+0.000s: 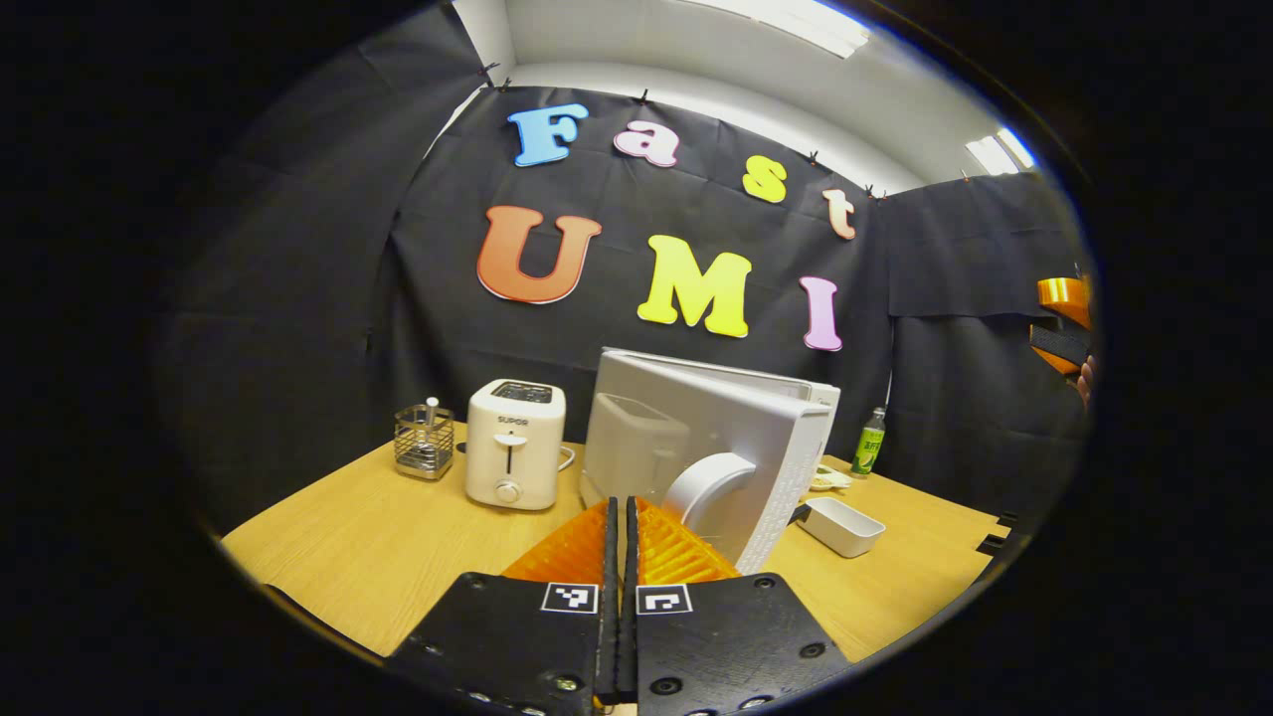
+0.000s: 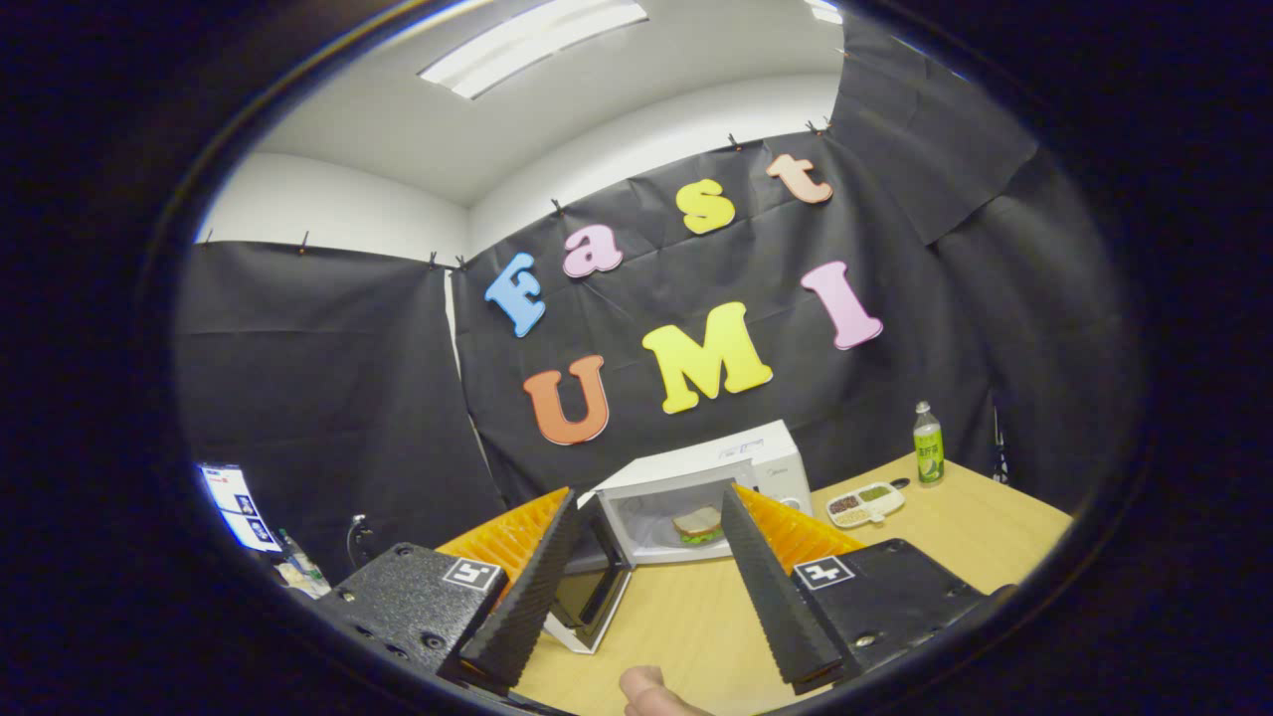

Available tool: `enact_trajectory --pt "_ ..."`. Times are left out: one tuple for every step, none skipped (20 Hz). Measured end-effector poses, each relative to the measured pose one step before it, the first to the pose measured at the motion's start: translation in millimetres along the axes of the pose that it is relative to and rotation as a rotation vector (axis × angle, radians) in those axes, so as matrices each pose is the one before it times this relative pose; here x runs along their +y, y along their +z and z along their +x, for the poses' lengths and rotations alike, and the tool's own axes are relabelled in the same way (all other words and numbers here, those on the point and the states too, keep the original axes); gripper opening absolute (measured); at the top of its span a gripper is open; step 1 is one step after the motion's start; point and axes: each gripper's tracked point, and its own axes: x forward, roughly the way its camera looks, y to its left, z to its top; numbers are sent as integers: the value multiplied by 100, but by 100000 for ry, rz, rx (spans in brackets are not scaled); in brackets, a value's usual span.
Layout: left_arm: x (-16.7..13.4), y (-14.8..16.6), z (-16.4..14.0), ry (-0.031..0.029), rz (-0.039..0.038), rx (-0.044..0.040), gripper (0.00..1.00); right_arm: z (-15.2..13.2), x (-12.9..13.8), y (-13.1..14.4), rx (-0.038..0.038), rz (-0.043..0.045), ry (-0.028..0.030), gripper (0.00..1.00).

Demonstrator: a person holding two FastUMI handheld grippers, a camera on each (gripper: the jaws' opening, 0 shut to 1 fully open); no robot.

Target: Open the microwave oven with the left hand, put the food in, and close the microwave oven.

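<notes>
Left gripper (image 1: 619, 517) is closed w/ nothing in it, fingers side by side and a thin slit between them, tips just short of the white microwave oven's door (image 1: 696, 452). The door stands swung out and is seen from its outer face, w/ a round white curved handle (image 1: 708, 489) just right of the tips; can't tell if the fingers touch door or handle. Left of the door on the light wooden table (image 1: 368, 542) stands a white two-slot toaster (image 1: 515, 443), and further left a small clear square holder w/ a white utensil in it (image 1: 424, 441). Right of the door lies an empty white rectangular tray (image 1: 841, 524), behind it a green plastic bottle (image 1: 869, 443) near the black cloth wall. At the far right edge of the left gripper view, part of the other gripper shows, held up well apart from the table. Right gripper (image 2: 651, 572) is spread wide, nothing between the fingers, aimed down at the table from higher up. Between its fingers, farther off, the white microwave oven (image 2: 711, 487) sits w/ its cavity open and a sandwich w/ green filling (image 2: 699, 524) lying inside on the floor of the cavity. The open door hangs at the left, partly behind the left finger. Right of the oven, a white divided dish w/ small portions of food (image 2: 865, 503), then the green bottle nearer the table's far corner. A fingertip of the person (image 2: 646, 689) shows at the bottom edge.
</notes>
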Motion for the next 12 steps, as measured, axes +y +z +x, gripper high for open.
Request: enact_trajectory --pt "-708 -388 800 240 1101 643 0 -188 -577 19 -454 -353 -735 84" --pt "-601 -123 663 183 1090 683 0 -123 -682 71 -56 -282 -1024 84" --pt "-785 -261 695 -647 88 793 0 -62 -583 10 100 -159 -935 84" --pt "-994 -287 775 -1541 -892 488 0 97 -449 -67 13 211 -402 84" --pt "-1032 -100 609 -1780 -896 59 0 132 -427 -29 -53 474 -339 84" --pt "-882 -37 758 -1316 -637 -4 0 264 -475 -161 358 617 -511 84" --pt "-809 -18 958 -1397 31 -141 0 40 -409 -195 587 445 -468 84" --pt "-811 -173 1032 -1832 64 249 0 331 -272 -228 856 81 -11 84" --pt "-641 -341 1006 -1226 262 638 0 454 -233 -421 1227 -393 340 84" --pt "-188 -33 1080 -125 717 -26 0 524 -285 -322 1123 -674 312 84" --pt "-259 -174 1165 -657 -49 842 0 284 -345 -91 444 -1216 -29 84" --pt "-527 -52 1132 -580 -437 589 0 546 -520 26 -302 -1743 -529 92"
